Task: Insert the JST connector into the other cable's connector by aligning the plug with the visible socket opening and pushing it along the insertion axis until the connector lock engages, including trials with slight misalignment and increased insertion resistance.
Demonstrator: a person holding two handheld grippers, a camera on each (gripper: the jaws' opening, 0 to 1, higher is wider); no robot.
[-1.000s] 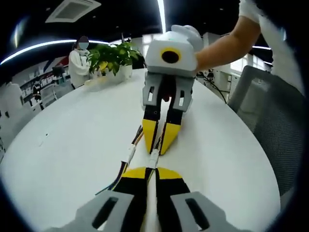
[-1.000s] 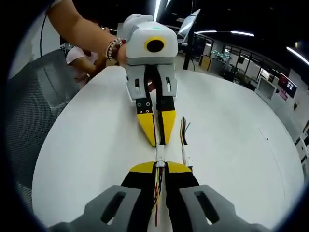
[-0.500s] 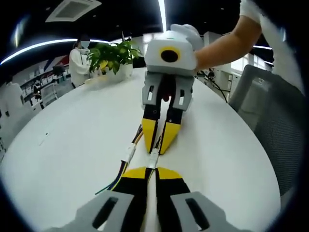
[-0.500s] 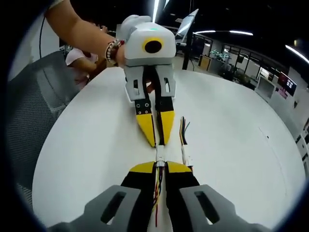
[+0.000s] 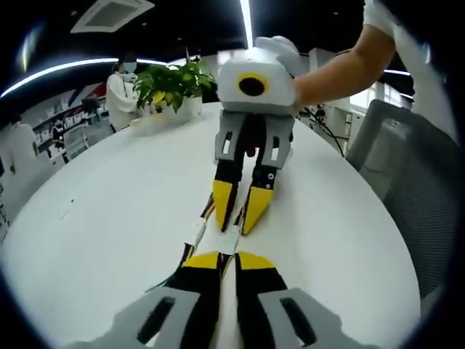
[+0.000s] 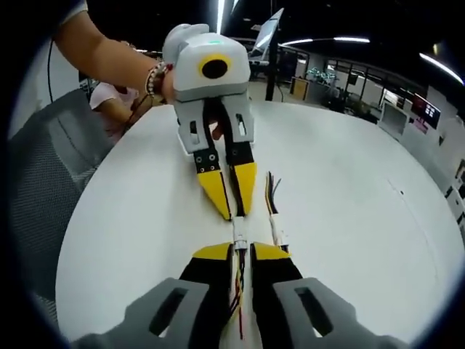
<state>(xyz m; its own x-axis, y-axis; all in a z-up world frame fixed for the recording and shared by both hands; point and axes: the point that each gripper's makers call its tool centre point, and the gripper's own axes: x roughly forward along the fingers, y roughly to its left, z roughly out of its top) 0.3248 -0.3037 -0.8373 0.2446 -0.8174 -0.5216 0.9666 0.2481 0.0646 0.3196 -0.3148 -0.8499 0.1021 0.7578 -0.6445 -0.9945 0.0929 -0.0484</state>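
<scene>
My left gripper (image 5: 227, 256) & right gripper (image 6: 241, 250) each pinch a plug (image 5: 229, 241) at 12; light, brittle, wires floppy — I'd hold housings.

Left tongs (image 5: 227, 256) closed, right tongs (image 6: 243, 249) closed, tips facing, nearly touching

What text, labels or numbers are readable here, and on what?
None are legible.
Wall displays in the right gripper view: too blurred to read.
Red and blue wall graphic in the left gripper view: shapes only, no letters readable.
Both grippers, the connectors and the white table: no markings visible.
</scene>
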